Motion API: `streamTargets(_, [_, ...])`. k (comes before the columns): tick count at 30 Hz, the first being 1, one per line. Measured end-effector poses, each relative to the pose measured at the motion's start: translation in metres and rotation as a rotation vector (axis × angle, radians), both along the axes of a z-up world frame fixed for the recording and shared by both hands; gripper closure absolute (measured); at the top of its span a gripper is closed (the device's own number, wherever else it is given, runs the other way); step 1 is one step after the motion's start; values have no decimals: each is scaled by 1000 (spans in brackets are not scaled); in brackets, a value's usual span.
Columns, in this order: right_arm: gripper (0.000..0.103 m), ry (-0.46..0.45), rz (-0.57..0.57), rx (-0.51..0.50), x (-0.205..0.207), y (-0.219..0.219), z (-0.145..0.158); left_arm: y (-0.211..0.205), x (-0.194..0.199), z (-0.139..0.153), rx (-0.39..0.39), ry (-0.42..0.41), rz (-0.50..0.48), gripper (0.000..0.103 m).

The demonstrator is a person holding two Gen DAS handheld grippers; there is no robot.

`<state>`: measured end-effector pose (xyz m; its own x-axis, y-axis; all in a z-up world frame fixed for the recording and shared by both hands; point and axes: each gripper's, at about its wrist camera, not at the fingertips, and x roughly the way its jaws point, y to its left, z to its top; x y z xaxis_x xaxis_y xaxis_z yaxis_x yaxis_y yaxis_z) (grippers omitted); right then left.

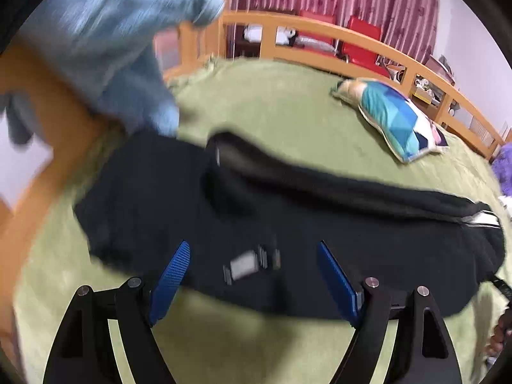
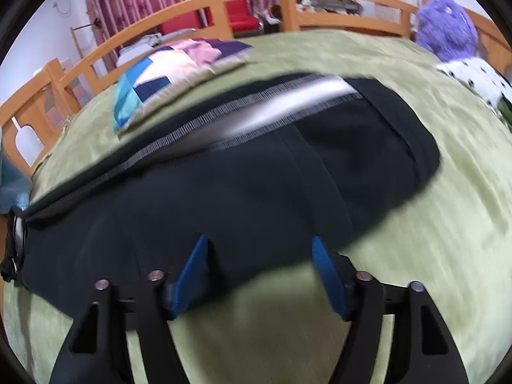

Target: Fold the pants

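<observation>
Black pants (image 1: 288, 224) lie across the green bedspread (image 1: 272, 102), with a small grey label (image 1: 243, 265) near their front edge. In the right wrist view the pants (image 2: 208, 198) show a white and grey side stripe (image 2: 272, 112). My left gripper (image 1: 252, 256) is open, its blue fingers (image 1: 172, 275) over the pants' near edge, holding nothing. My right gripper (image 2: 259, 252) is open too, with its blue fingers (image 2: 326, 272) over the near edge of the pants. Both views are motion-blurred.
A patchwork pillow (image 1: 396, 121) lies beyond the pants, also in the right wrist view (image 2: 166, 76). A wooden bed rail (image 2: 288, 0) rings the bed. A light blue garment (image 1: 121, 48) hangs at left. A purple plush toy (image 2: 448, 28) sits at far right.
</observation>
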<state>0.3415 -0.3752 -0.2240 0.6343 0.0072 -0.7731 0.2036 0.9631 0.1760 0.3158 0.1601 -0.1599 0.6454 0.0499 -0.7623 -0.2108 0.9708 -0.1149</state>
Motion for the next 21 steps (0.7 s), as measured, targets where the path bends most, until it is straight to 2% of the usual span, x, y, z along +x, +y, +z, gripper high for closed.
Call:
streamTargets(3, [25,24,-10,67,-15,-10,-15,4,-16,-32,-135,45,2,23])
streamTargets(5, [25,34,-35,106,-17,-19,-24,4,-17,-50,-191,50,15,23])
streamTargets(8, [25,-6,-86,211,-16,-40,-29,7,-6,-70,-226,80,50,23])
streamTargets(11, [23,-33,-112,287,-7,-55,-33,19,8,-86,-311,67,99,23])
streamTargets(13, [19,-57,-122,313,3,-61,-36,24,14,-91,-350,31,125,23])
streamTargets(15, [11,-77,-128,324,14,-62,-37,27,24,-95,-378,11,137,16])
streamTargets(18, [8,-92,-155,314,37,-60,-38,27,37,-97,-378,6,160,15])
streamTargets(20, [12,-93,-170,291,51,-58,-37,26,43,-97,-376,11,186,15])
streamTargets(21, [26,-88,-173,280,56,-57,-37,26,44,-97,-380,21,209,20])
